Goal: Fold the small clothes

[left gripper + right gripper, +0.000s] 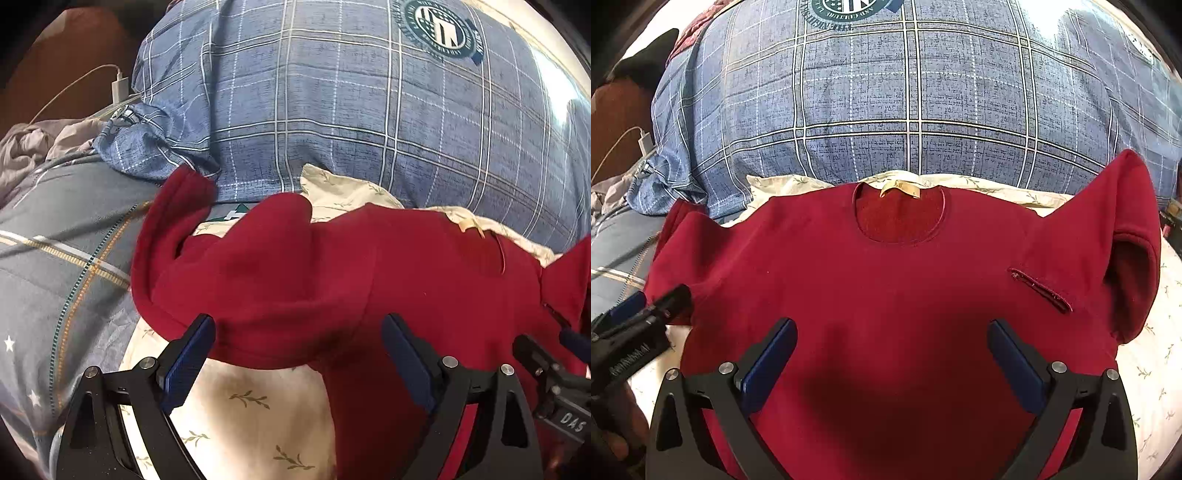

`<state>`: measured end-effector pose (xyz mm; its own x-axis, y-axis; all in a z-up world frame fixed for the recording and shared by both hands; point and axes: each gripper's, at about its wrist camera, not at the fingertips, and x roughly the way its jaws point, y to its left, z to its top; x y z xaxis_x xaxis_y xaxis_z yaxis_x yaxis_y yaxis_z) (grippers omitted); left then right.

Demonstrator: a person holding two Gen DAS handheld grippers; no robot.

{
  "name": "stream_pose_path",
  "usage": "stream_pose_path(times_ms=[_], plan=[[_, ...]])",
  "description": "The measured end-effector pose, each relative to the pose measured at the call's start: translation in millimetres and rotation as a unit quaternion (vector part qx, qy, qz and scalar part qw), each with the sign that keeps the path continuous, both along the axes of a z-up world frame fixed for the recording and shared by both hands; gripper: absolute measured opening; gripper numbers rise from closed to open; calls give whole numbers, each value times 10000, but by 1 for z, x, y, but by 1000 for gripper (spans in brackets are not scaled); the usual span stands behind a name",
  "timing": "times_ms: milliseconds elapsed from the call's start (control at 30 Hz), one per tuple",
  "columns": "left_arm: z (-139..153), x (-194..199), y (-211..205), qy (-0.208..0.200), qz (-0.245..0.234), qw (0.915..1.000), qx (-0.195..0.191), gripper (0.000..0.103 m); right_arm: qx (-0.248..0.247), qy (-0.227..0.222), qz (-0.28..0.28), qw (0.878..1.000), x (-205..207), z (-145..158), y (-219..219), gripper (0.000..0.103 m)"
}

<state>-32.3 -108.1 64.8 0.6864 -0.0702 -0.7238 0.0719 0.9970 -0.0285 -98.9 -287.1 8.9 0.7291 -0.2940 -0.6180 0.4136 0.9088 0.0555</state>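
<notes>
One red T-shirt [871, 288] | flat, unfolded | chest pocket [1041, 290] | neck label [899, 190]

- Red T-shirt [886, 280]: one, with two short sleeves and one chest pocket slit [1039, 290].
- Cream leaf-print pillow [240, 402]: one.
- Blue plaid quilt [886, 110]: one.
- White charger plug [120, 86]: one.
- Tools: two, left tool [299, 358] and right tool [892, 358].

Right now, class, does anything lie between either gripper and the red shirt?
Nothing visible does. The red shirt lies spread on the cream sheet, and both the left gripper and right gripper hang open directly over it.
</notes>
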Motion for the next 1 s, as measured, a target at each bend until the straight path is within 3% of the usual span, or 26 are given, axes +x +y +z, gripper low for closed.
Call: stream_pose_path(times_ms=[867, 1000], plan=[[-2, 6, 5, 47, 39, 9999, 147, 91, 15, 79, 184, 9998, 12, -1, 9, 102], [4, 14, 26, 45, 304, 9995, 103, 91, 36, 79, 210, 9997, 12, -3, 9, 102]])
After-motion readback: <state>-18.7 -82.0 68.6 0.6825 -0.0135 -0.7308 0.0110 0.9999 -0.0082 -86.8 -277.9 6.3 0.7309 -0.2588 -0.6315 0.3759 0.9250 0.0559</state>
